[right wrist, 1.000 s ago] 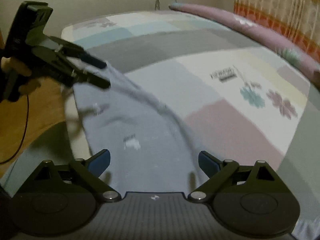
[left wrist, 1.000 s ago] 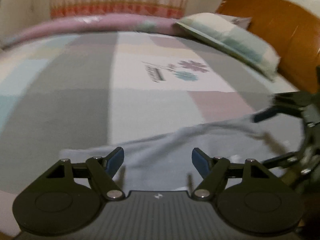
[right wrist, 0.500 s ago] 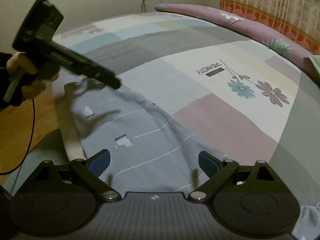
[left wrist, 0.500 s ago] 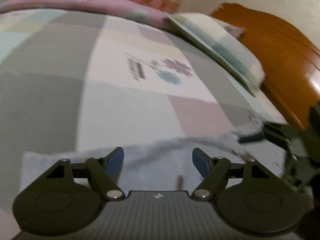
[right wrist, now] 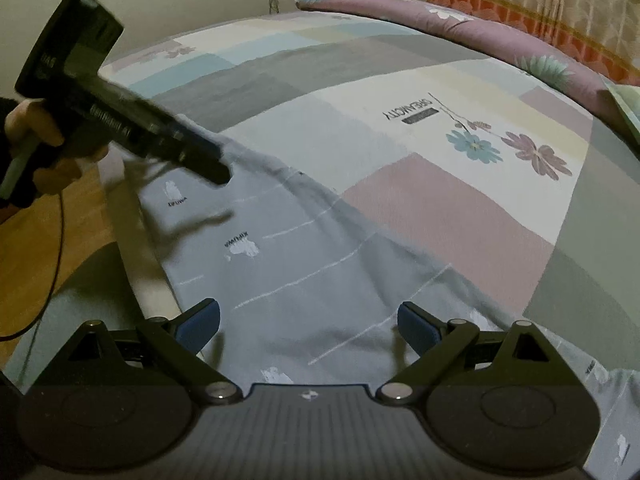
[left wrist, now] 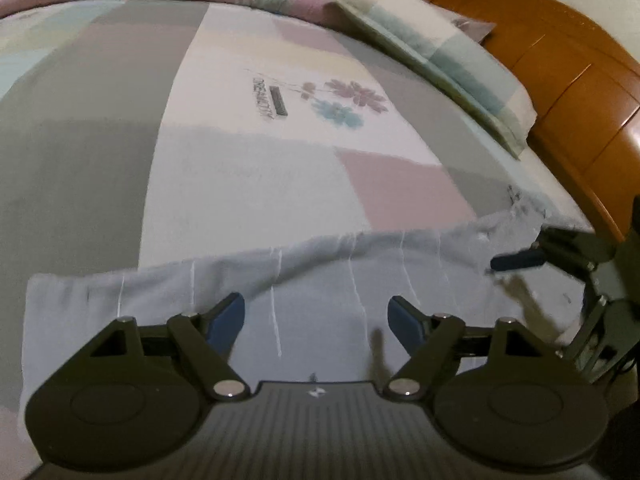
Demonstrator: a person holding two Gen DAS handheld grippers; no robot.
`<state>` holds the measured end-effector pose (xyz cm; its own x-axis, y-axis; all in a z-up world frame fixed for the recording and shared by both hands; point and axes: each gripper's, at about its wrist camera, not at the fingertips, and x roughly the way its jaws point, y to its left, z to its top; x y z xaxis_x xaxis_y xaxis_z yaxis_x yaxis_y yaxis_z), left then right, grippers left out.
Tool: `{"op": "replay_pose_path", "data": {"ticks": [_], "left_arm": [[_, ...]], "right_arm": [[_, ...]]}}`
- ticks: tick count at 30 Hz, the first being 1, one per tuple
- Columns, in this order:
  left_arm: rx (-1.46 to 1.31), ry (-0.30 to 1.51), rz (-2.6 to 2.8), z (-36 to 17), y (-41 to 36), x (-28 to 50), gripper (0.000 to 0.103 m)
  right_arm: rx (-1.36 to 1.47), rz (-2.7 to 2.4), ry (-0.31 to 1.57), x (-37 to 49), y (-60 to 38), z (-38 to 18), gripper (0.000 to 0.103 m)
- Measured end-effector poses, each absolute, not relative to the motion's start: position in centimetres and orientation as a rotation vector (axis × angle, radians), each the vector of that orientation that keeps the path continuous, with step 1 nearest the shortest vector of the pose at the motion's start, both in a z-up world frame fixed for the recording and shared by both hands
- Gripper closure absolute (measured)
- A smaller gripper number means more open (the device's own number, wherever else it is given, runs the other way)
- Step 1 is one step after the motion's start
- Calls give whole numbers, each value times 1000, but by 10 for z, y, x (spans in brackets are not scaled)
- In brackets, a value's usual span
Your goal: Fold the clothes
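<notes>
Light grey-blue garment with thin white stripes lies spread flat on the patchwork bedsheet, just ahead of and under both tools. Left gripper hovers over it, jaws opening, nothing between the pads. Right gripper is released too, jaws wide, cloth below but not pinched. Risk: the garment's near edge runs close to the mattress side, so a careless pinch could drag it off, or catch the sheet together with it and spoil the fold.
</notes>
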<state>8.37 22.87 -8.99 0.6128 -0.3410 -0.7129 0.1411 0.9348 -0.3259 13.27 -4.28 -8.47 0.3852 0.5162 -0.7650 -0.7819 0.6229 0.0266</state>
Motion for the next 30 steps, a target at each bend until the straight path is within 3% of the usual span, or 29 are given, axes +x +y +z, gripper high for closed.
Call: {"op": "replay_pose_path", "data": {"ticks": [13, 19, 25, 30], "left_arm": [[71, 905, -191, -88, 210, 22, 22], [1, 794, -247, -78, 206, 14, 22], [-10, 834, -326, -96, 188, 16, 21], [-56, 782, -253, -74, 216, 21, 20]], "right_arm": [[-407, 759, 774, 137, -29, -92, 4], [-376, 736, 803, 142, -31, -103, 0], [-377, 727, 796, 139, -32, -104, 0], [-364, 722, 790, 137, -33, -106, 0]]}}
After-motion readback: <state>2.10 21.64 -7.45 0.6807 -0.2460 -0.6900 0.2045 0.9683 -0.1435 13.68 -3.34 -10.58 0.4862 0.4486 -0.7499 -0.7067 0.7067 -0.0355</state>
